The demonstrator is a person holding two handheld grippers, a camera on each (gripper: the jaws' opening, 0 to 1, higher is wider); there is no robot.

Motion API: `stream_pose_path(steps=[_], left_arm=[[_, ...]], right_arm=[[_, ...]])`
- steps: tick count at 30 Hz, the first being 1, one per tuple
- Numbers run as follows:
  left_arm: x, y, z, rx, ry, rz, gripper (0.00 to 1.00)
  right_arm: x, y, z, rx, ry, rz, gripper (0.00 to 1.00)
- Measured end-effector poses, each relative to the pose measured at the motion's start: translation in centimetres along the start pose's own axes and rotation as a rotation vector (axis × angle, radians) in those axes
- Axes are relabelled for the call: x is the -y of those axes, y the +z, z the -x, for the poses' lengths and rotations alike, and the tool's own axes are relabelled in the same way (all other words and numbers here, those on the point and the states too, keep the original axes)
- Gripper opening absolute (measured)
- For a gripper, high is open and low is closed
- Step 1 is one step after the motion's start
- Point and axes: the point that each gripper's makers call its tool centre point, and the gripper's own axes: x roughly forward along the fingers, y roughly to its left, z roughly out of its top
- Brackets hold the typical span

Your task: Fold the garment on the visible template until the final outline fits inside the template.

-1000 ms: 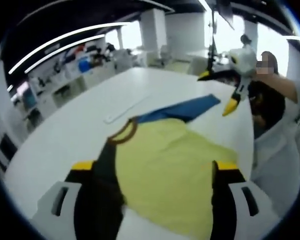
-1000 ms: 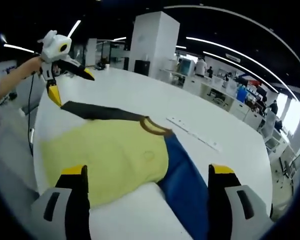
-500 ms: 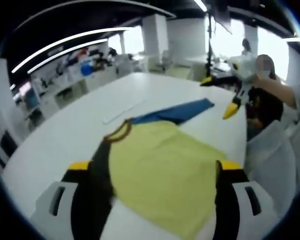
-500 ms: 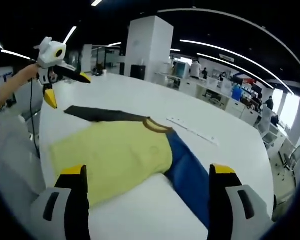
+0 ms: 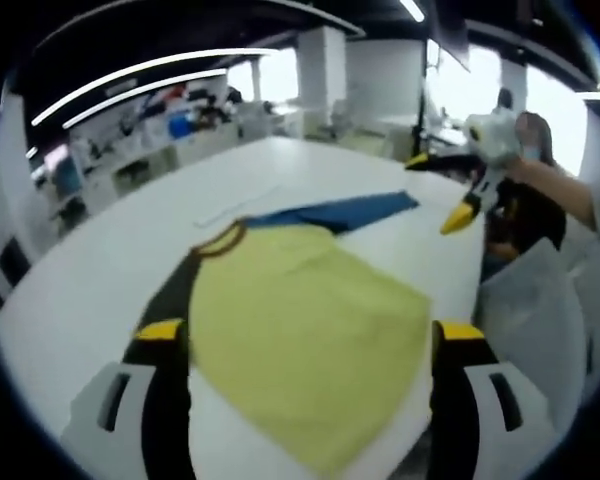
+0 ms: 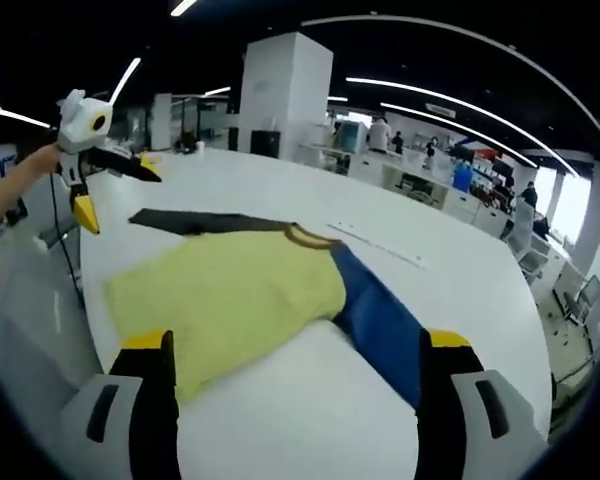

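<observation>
A: Both hand-held grippers hang above the garment with their jaws spread and nothing between them. The left hand-held gripper (image 5: 300, 350) looks down over the yellow body of the garment (image 5: 300, 310), and the right hand-held gripper (image 6: 295, 360) looks at the same shirt from the opposite side.

B: Where does the garment lie?

A: Flat on the white surface (image 5: 100, 260), yellow panel in the middle, brown collar (image 6: 310, 236) at its far edge. The black sleeve (image 6: 205, 221) runs out from the collar on one side, and the blue sleeve (image 6: 385, 325) on the other. Neither sleeve is folded in yet, by my reading.

B: And the template?

A: I cannot make out its outline. Beyond the collar a thin pale strip (image 6: 375, 244) lies on the surface; what it is I cannot say.

B: What could go wrong?

A: The hem of the garment lies near the surface's edge, close to the person's white sleeve (image 6: 30, 320). A careless pull toward that edge could drag cloth over it. Pinching only the top layer would bunch the yellow panel rather than fold it cleanly. With no outline to judge by, a fold may land askew.
</observation>
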Motion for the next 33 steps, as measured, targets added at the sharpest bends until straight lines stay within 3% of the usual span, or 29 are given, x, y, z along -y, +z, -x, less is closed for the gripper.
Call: stream_pose_path(steps=[12,17,21,28,33], left_arm=[[1.6,-3.6,0.2,-0.038,0.028,0.023,0.93],[2.3,-5.7,-0.1,-0.046,0.018,0.048,0.88],[2.7,-7.6,-0.1,-0.086,0.020,0.039,0.84],[2.4,-11.0,0.7,-0.170,0.047,-0.044,0.71],[2.3,-12.8,1.3,-0.213,0.046,-0.010,0.60]], right_arm=[[-4.0,-3.8,0.6,-0.043,0.042,-0.011,1.00],[-5.4,-6.1,0.1,-0.089,0.061,-0.001,0.97],[-6.4,-7.3,0.0,-0.111,0.084,-0.022,0.96],[-7.3,-7.7,-0.1,-0.119,0.105,-0.035,0.95],[-7.4,-7.3,-0.3,-0.113,0.108,-0.035,0.95]])
